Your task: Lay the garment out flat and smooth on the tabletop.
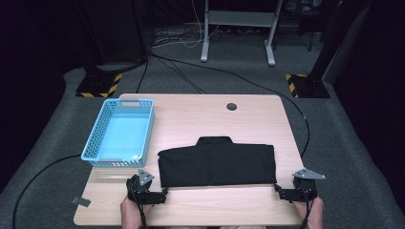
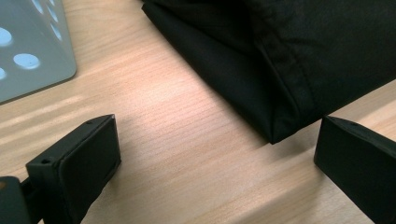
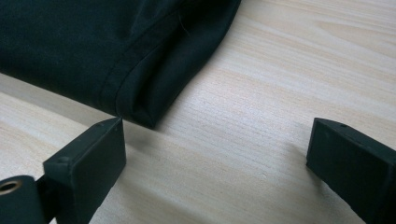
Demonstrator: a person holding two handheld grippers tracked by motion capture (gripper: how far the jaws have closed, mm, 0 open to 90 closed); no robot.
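Grabbing the folded black shirt [image 1: 217,161] well means sliding both sets of fingers under its near corners together. The left gripper [image 1: 162,194] and right gripper [image 1: 279,192] are spread wide — holding nothing — on the tabletop [image 1: 248,119].

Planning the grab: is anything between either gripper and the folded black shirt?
Nothing visible. The left gripper and right gripper sit open at the near corners of the shirt, with only bare table between.
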